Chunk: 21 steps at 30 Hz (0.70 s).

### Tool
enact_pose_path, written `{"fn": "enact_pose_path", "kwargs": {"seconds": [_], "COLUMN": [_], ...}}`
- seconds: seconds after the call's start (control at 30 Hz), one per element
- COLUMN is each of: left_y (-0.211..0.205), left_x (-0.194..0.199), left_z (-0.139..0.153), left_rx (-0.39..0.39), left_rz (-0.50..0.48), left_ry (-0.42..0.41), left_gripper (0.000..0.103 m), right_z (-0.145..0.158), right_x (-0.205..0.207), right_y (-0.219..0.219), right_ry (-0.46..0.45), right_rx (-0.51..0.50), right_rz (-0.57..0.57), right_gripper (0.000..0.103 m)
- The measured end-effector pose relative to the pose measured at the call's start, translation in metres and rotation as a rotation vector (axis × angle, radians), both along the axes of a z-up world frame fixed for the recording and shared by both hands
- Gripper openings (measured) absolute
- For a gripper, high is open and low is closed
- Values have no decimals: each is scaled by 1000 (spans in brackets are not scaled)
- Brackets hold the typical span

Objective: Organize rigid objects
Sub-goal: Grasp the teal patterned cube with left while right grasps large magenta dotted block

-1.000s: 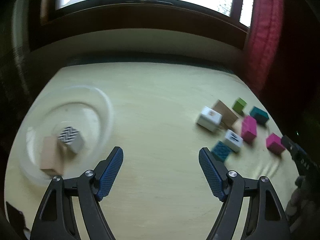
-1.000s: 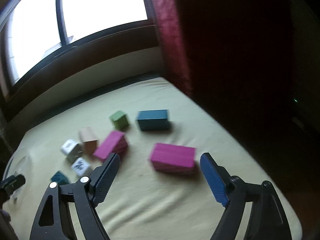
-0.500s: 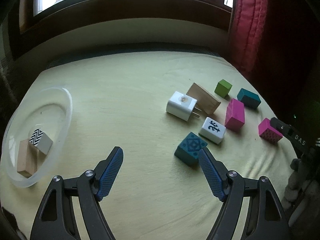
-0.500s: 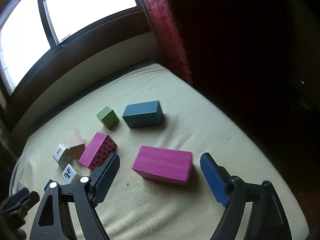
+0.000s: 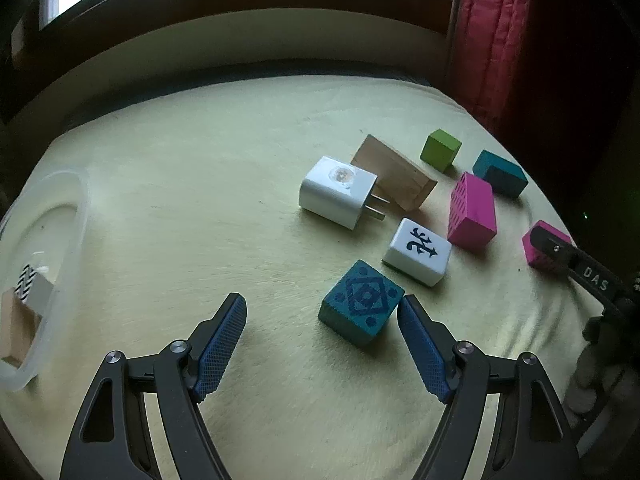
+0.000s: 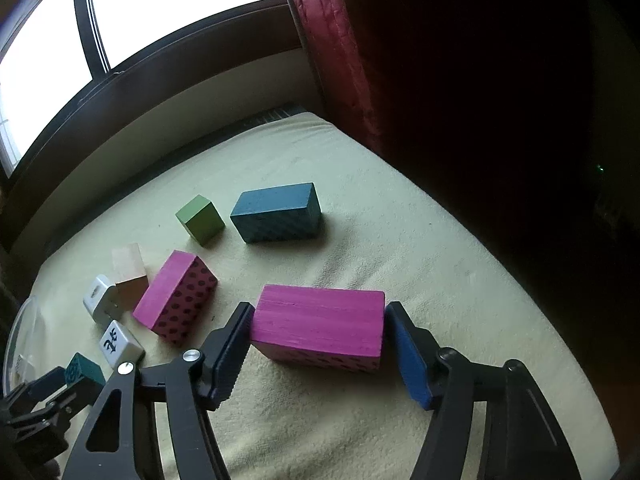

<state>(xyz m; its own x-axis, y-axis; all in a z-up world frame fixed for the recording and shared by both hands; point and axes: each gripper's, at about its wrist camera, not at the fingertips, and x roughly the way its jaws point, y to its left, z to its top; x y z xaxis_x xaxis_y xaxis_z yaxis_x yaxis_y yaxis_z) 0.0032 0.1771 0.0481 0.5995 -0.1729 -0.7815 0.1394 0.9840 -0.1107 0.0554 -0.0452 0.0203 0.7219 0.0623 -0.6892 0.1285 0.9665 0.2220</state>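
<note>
On the pale yellow cloth, a teal patterned block (image 5: 362,308) lies between the fingers of my open left gripper (image 5: 320,308), close to the right finger and clear of the left one. My right gripper (image 6: 318,312) has its pads against both ends of a magenta block (image 6: 318,326) that rests flat on the cloth. At the far left, a clear plastic bowl (image 5: 76,208) holds a zigzag-patterned block (image 5: 30,288) and a plain wooden block (image 5: 16,328).
Loose on the cloth lie a white charger plug (image 5: 338,192), a wooden block (image 5: 394,176), a green cube (image 5: 440,150), a teal brick (image 5: 500,174), a dotted magenta brick (image 5: 472,212) and a white tile (image 5: 418,250). A red curtain (image 6: 340,60) hangs at the right.
My left gripper swung from the bowl towards the block cluster and came down around the teal patterned block. My right gripper moved onto the magenta block, and its fingers narrowed against it.
</note>
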Motion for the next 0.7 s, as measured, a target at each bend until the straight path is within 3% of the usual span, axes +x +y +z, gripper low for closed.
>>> {"fn": "enact_pose_path", "kwargs": {"seconds": [0.3, 0.47, 0.7], "left_y": [-11, -10, -11], "left_x": [8, 7, 1], "left_z": [-6, -5, -3], "left_rx": [-6, -22, -17], "left_rz": [-23, -35, -37], "left_ry": [0, -8, -23], "left_gripper": [58, 36, 34], "right_z": [-1, -1, -1], "right_x": [-1, -1, -1], "right_y": [0, -1, -1], "right_ry": [-4, -5, -6], "right_rx": [3, 5, 6], "right_rz": [-2, -2, -2], "right_gripper": [70, 70, 70]}}
